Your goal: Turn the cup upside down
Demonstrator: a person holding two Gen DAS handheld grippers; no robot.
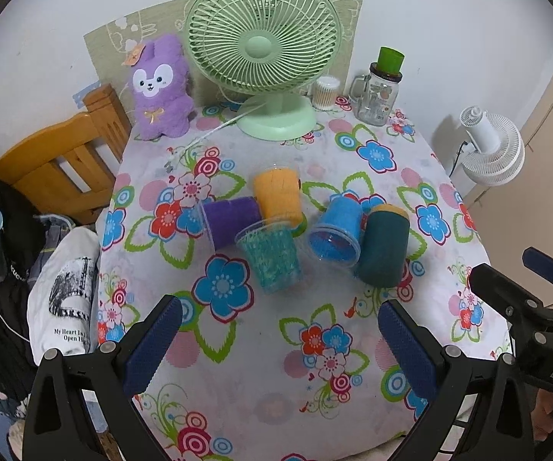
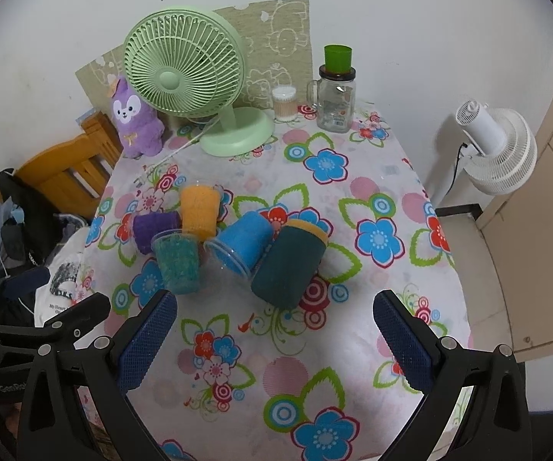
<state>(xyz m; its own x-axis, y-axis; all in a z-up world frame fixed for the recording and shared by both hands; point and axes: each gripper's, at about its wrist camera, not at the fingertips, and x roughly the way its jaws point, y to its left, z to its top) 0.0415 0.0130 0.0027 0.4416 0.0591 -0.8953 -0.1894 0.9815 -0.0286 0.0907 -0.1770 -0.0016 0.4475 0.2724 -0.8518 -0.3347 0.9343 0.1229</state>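
Several cups lie clustered mid-table on the floral cloth. A teal cup (image 1: 272,257) (image 2: 179,263) stands nearest me with its mouth up. A purple cup (image 1: 230,224) (image 2: 153,230), an orange cup (image 1: 278,196) (image 2: 198,211) and a blue cup (image 1: 336,232) (image 2: 239,244) lie on their sides. A dark green cup (image 1: 383,247) (image 2: 286,269) with a yellow end lies tilted beside the blue one. My left gripper (image 1: 276,342) is open and empty, short of the teal cup. My right gripper (image 2: 274,340) is open and empty, short of the dark green cup.
At the table's back stand a green desk fan (image 1: 264,53) (image 2: 184,77), a purple plush (image 1: 161,88), a cotton-swab jar (image 1: 325,93) and a glass mug jar (image 1: 378,96) topped with a green cup. A wooden chair (image 1: 57,161) stands left, a white fan (image 1: 493,150) right.
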